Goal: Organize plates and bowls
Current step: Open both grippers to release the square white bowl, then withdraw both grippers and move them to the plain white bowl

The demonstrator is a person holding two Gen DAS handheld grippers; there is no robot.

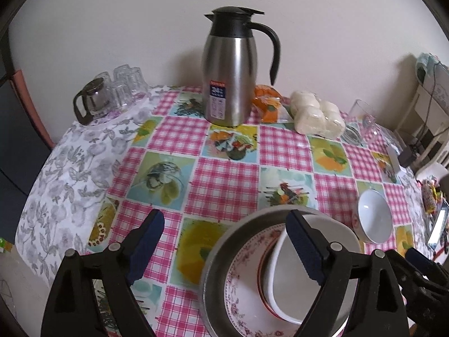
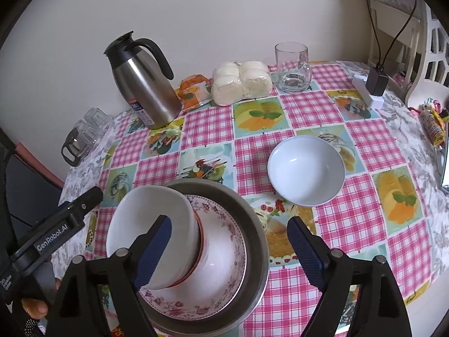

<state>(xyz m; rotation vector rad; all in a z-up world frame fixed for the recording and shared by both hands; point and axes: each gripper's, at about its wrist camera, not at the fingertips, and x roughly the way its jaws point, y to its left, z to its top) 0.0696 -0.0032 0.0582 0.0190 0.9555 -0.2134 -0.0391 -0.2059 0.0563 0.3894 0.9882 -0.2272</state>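
Note:
A steel pan point(image 2: 256, 224) holds a floral plate point(image 2: 224, 252) and two nested white bowls point(image 2: 146, 224), the lower one red-rimmed, tilted on their side. The stack also shows in the left wrist view: pan point(image 1: 221, 241), plate point(image 1: 244, 280), bowls point(image 1: 283, 286). A separate white bowl point(image 2: 306, 167) stands upright to the right, seen too in the left wrist view point(image 1: 374, 216). My left gripper point(image 1: 224, 250) is open, its right finger over the nested bowls. My right gripper point(image 2: 228, 250) is open above the pan, gripping nothing.
A steel thermos jug point(image 1: 230, 78), an orange packet point(image 1: 266, 104), wrapped white buns point(image 1: 317, 115) and a glass mug point(image 2: 293, 67) stand along the back. A glass teapot and upturned glasses point(image 1: 112, 92) sit back left. A charger block point(image 2: 374, 84) and sweets point(image 2: 433, 123) lie right.

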